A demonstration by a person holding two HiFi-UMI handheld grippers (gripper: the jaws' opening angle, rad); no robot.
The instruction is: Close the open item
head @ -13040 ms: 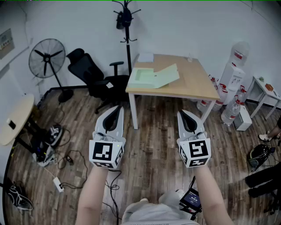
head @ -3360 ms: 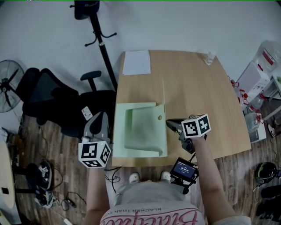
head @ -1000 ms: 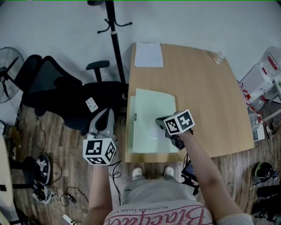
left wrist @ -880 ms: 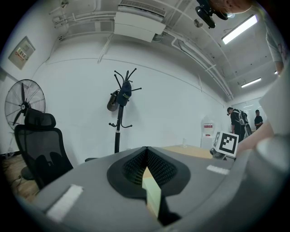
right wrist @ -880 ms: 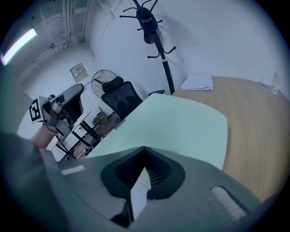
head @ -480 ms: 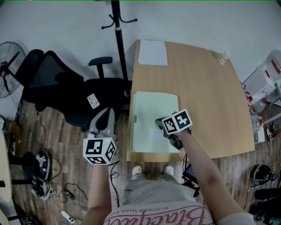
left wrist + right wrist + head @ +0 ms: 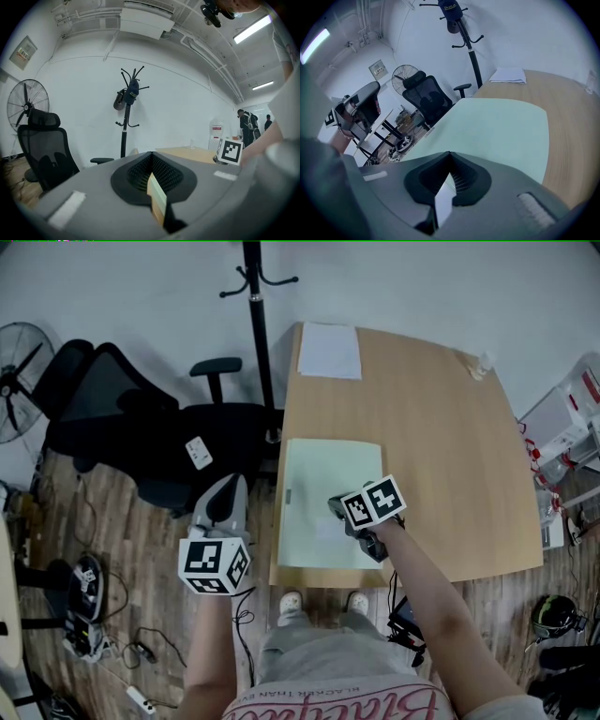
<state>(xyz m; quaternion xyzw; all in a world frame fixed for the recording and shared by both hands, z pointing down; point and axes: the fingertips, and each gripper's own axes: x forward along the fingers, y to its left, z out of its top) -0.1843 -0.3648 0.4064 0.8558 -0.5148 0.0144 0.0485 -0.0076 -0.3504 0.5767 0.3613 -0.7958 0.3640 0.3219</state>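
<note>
Two grippers are seen nearest; how are they set? (Asker)

The left gripper [image 7: 236, 482] is held off the left edge of the table [image 7: 441, 446], over the floor, its jaws brought together with nothing between them. The right gripper [image 7: 335, 506] is laid over the table's near part, on or just above the green folder [image 7: 328, 474]. Its jaws are likewise pressed together and empty. Actual contact cannot be confirmed. (Answerer)

And the folder? (Asker)

It is seen lying flat at the table's near left corner, cover down, so the closing is judged all but done. Its left side runs along the table's left edge. (Answerer)

What could go wrong from here? (Asker)

If the right gripper is lifted quickly, the cover may spring up, since no fastening can be made out. If the gripper is dragged while pressed down, the folder could be slid over the table's near or left edge and dropped, as little margin is left there. Farther off, the sheet of paper [image 7: 329, 351] at the table's far left corner and the small clear object [image 7: 481, 365] at its far right corner are well apart and not thought to be at risk. The office chair [image 7: 141, 427] beside the table's left edge could be struck only by a wide swing of the left gripper. (Answerer)
</note>
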